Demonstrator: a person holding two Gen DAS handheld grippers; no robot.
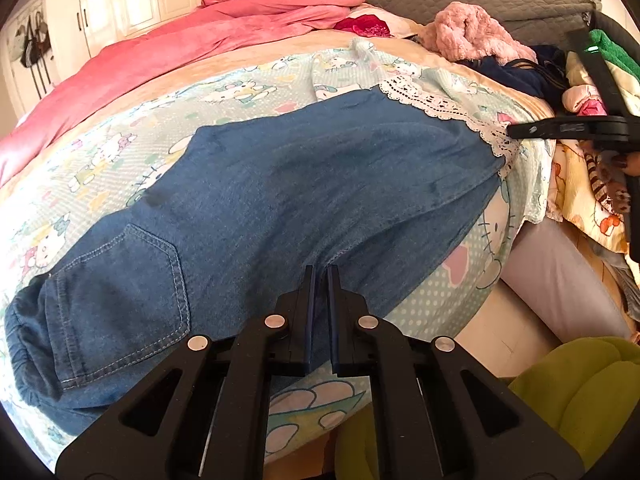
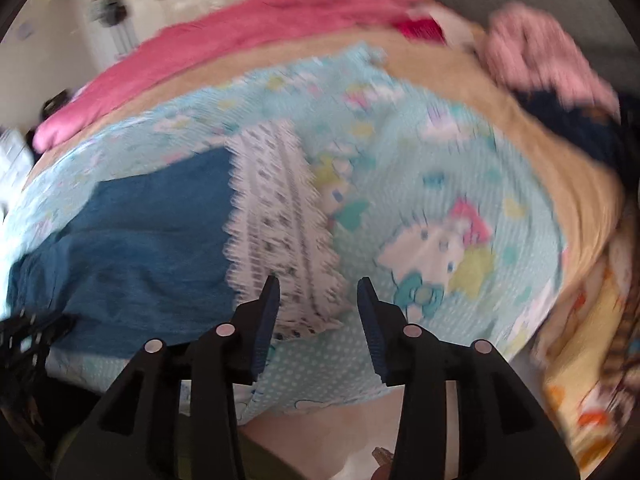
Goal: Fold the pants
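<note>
The blue denim pants with white lace hems (image 1: 280,200) lie flat across the pale blue cartoon-print blanket (image 1: 248,80) on the bed and serve as the reference landmark. The waistband end lies at the left of the left wrist view, with a stitched back pocket (image 1: 120,304) beside it. The legs run to the right and end in the white lace hem (image 1: 440,108).

Left gripper (image 1: 321,276): the black two-finger claw with blue pads is closed. Its pads meet on the near edge of the pants, close to the crotch seam, and a fold of denim shows between the tips. The grip is on the pants.

Right gripper (image 2: 318,284): the jaws stand partly open, with a clear gap between the two blue pads. The right wrist view is blurred. The lace hem (image 2: 280,220) lies just ahead of and below the tips; the left finger (image 2: 266,312) overlaps the lace edge in the picture, but contact cannot be confirmed. Nothing is clamped between the pads.

Beyond the pants lies a rumpled pink quilt (image 1: 180,48). To the right of the lace hem lies a heap of mixed clothing, including a fluffy pink garment (image 1: 472,36).
</note>
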